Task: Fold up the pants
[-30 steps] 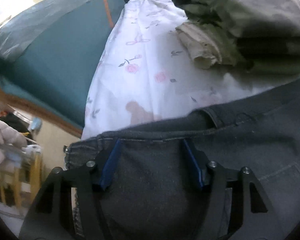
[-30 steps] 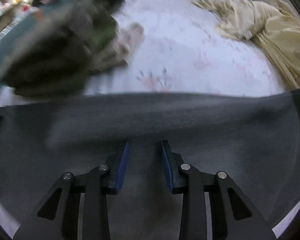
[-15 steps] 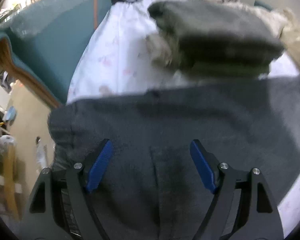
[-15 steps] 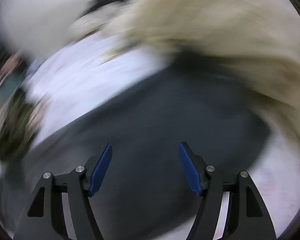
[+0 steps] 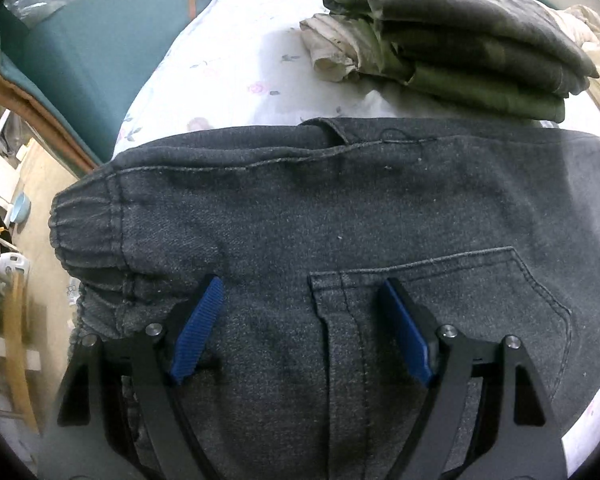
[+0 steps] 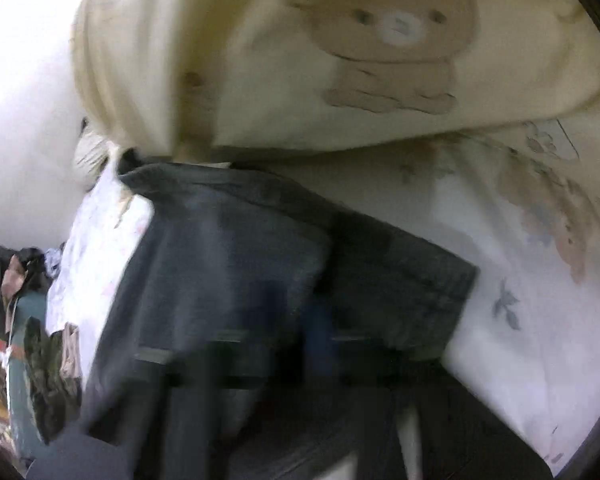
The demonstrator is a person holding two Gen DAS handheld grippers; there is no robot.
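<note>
Dark grey jeans [image 5: 340, 208] lie on a white floral bed sheet [image 5: 236, 64]. In the left wrist view the elastic waistband is at the left and a back pocket [image 5: 440, 300] at the lower right. My left gripper [image 5: 304, 332] is open just above the jeans, and its blue pads [image 5: 198, 328] hold nothing. In the right wrist view the jeans' legs [image 6: 300, 260] stretch away to a hem at the right. My right gripper [image 6: 292, 340] is a motion-blurred dark shape over the legs, so how its jaws stand is unclear.
A stack of folded olive and grey trousers [image 5: 460, 40] lies beyond the waistband. A teal headboard [image 5: 84, 48] with a wooden edge borders the bed on the left. A cream bear-print blanket [image 6: 360, 48] is heaped past the leg hems.
My left gripper opened and let the waistband go, and the jeans settled flat. My right gripper opened, then swung towards the leg ends and is still moving.
</note>
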